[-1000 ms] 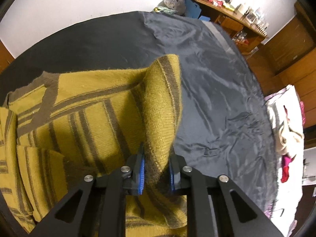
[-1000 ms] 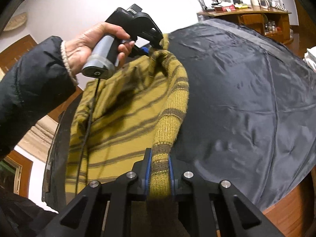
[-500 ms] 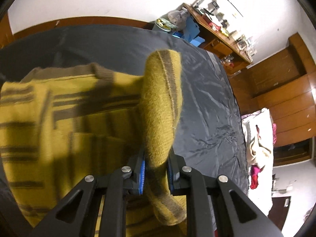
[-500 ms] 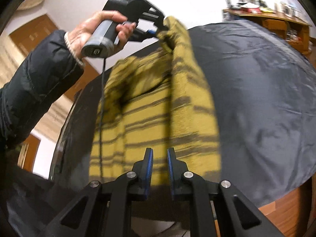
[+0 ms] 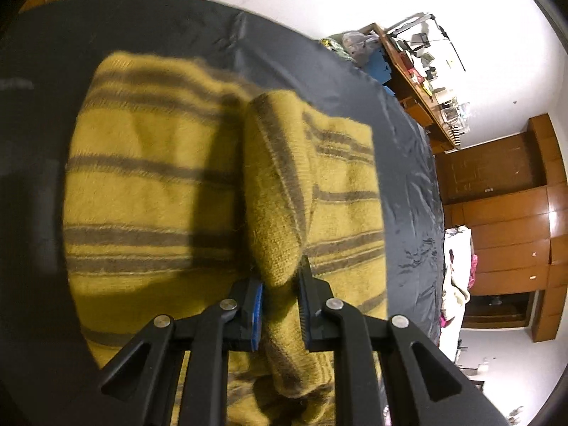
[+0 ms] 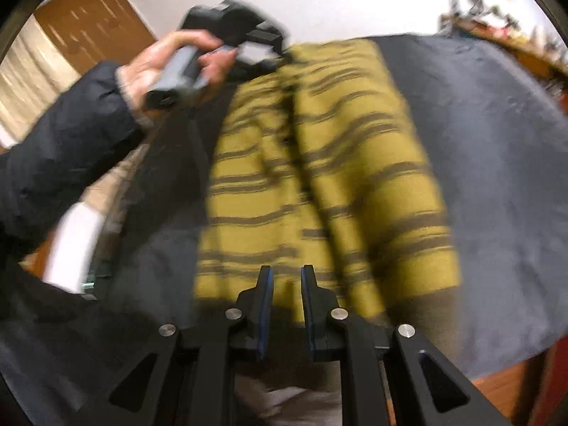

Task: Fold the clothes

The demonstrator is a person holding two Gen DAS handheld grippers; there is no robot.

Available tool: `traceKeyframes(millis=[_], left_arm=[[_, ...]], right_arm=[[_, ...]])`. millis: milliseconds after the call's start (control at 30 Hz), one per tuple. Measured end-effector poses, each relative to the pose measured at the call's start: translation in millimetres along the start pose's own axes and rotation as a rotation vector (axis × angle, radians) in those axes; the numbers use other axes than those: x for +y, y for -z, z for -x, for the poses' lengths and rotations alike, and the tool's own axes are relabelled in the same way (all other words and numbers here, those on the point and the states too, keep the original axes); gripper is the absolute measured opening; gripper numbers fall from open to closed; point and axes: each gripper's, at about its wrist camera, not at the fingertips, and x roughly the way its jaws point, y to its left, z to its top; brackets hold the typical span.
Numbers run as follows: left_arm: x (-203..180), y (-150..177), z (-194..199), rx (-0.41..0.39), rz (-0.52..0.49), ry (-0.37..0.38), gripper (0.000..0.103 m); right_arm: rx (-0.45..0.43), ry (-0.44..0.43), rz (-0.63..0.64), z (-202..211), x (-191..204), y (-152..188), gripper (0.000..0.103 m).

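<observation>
A mustard-yellow knitted sweater with dark brown stripes (image 5: 149,184) lies folded over itself on a dark cloth-covered table (image 5: 408,163). My left gripper (image 5: 280,284) is shut on a raised fold of the sweater and holds it above the lower layer. In the right wrist view the sweater (image 6: 319,184) is blurred and spread on the table. My right gripper (image 6: 287,284) has a narrow gap between its jaws and nothing in it, just at the sweater's near edge. The left gripper shows in the right wrist view (image 6: 280,53), held in a hand at the sweater's far end.
A cluttered wooden desk (image 5: 419,71) stands beyond the table against the white wall. Wooden cabinets (image 5: 504,220) and a pile of clothes (image 5: 458,277) are at the right. The person's dark-sleeved arm (image 6: 64,163) reaches across the left. The table's near edge (image 6: 514,365) runs at lower right.
My right gripper let go of the sweater edge and drew back. My left gripper carried its fold across over the sweater, so the garment now lies doubled on the table.
</observation>
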Motion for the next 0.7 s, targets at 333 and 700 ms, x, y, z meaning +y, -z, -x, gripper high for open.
traceKeyframes(millis=[333, 700], left_arm=[[7, 0, -12, 0.035, -0.031, 0.048, 0.019], [4, -1, -19, 0.059, -0.046, 0.058, 0.019]], right_arm=[[0.046, 0.262, -0.012, -9, -6, 21, 0.022], [0.022, 0.25, -0.01, 9, 14, 34, 0.064]])
